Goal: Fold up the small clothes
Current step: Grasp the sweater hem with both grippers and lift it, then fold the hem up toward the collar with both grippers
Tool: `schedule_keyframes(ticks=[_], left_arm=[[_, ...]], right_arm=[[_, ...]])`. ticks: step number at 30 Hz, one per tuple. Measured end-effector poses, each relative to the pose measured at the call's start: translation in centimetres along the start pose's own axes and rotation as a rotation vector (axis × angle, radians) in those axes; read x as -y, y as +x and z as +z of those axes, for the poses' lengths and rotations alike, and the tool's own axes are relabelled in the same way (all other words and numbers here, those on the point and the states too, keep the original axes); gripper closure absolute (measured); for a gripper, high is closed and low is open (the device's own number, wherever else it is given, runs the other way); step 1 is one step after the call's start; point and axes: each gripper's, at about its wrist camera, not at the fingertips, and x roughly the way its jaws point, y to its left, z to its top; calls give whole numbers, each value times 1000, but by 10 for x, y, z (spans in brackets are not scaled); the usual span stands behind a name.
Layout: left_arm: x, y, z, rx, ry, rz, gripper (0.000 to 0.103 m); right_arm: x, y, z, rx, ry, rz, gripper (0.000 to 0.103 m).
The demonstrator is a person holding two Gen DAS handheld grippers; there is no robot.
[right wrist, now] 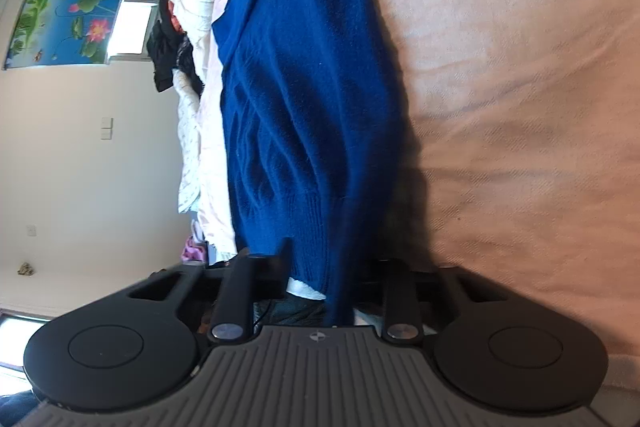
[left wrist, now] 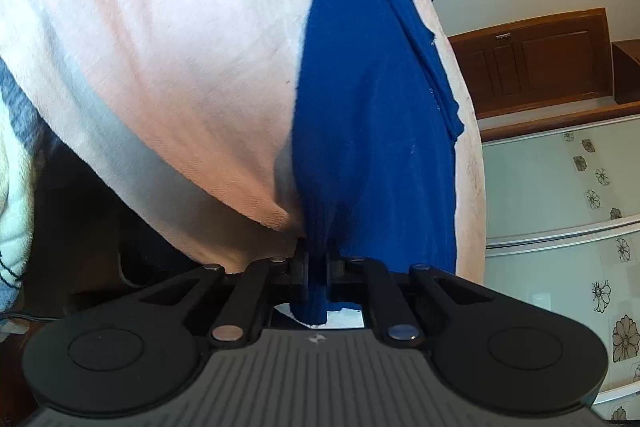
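A blue knitted sweater [left wrist: 376, 115] lies on a pale pink bed sheet [left wrist: 168, 59]. My left gripper [left wrist: 317, 263] is shut on its ribbed hem, with blue fabric bunched between the fingers. In the right wrist view the same sweater [right wrist: 304, 99] stretches away over the sheet [right wrist: 520, 87]. My right gripper [right wrist: 324, 267] has its jaws spread wide, with the sweater's hem hanging between them. The right finger is hidden in shadow behind the cloth.
A pile of mixed clothes [right wrist: 180, 39] sits at the far end of the bed. A wooden cabinet [left wrist: 532, 63] and floral glass panels [left wrist: 560, 195] stand beside the bed. A lotus painting [right wrist: 68, 7] and a window [right wrist: 136, 3] are on the wall.
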Motion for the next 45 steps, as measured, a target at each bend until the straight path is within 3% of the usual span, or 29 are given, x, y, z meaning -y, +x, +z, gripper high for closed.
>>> schedule_keyframes(ticks=[2, 4, 7, 12, 17, 20, 25, 27, 29, 30, 31, 32, 36, 41, 45], left_arm=[[15, -10, 1, 20, 53, 1, 97], [21, -13, 2, 0, 88, 16, 97], [10, -8, 6, -61, 3, 29, 98], [9, -10, 6, -115, -40, -30, 98], [16, -17, 9, -83, -15, -83, 97], [10, -13, 13, -55, -43, -54, 96], [-6, 4, 15, -93, -108, 12, 95], [-4, 7, 14, -95, -101, 12, 94], [1, 8, 14, -78, -69, 24, 95], [4, 7, 14, -75, -51, 29, 96], [10, 7, 13, -63, -32, 42, 99], [14, 4, 13, -60, -12, 54, 99], [18, -15, 15, -58, 4, 56, 100], [22, -28, 29, -41, -3, 35, 100], [39, -43, 43, 7, 33, -23, 100]], right_arm=[[-12, -5, 0, 23, -32, 20, 92], [-22, -6, 2, 18, -72, -14, 92], [-9, 0, 0, -33, -49, -95, 92], [-20, -13, -3, 1, -44, 52, 92], [-24, -13, 6, -32, -61, 58, 92], [-17, -12, 10, -38, -46, 67, 89], [-13, -1, 3, -54, -18, 48, 88], [-11, -1, 0, -48, -18, 45, 83], [-10, 1, 0, -40, -12, 45, 69], [-10, 1, 0, -38, -12, 39, 69], [-8, 2, 0, -40, -14, 32, 75], [-7, 5, 1, -46, -11, 6, 93], [-7, -1, -2, -58, -22, -72, 93], [-11, -7, -1, -65, -28, -17, 93], [-22, -4, 6, -85, -47, -2, 93]])
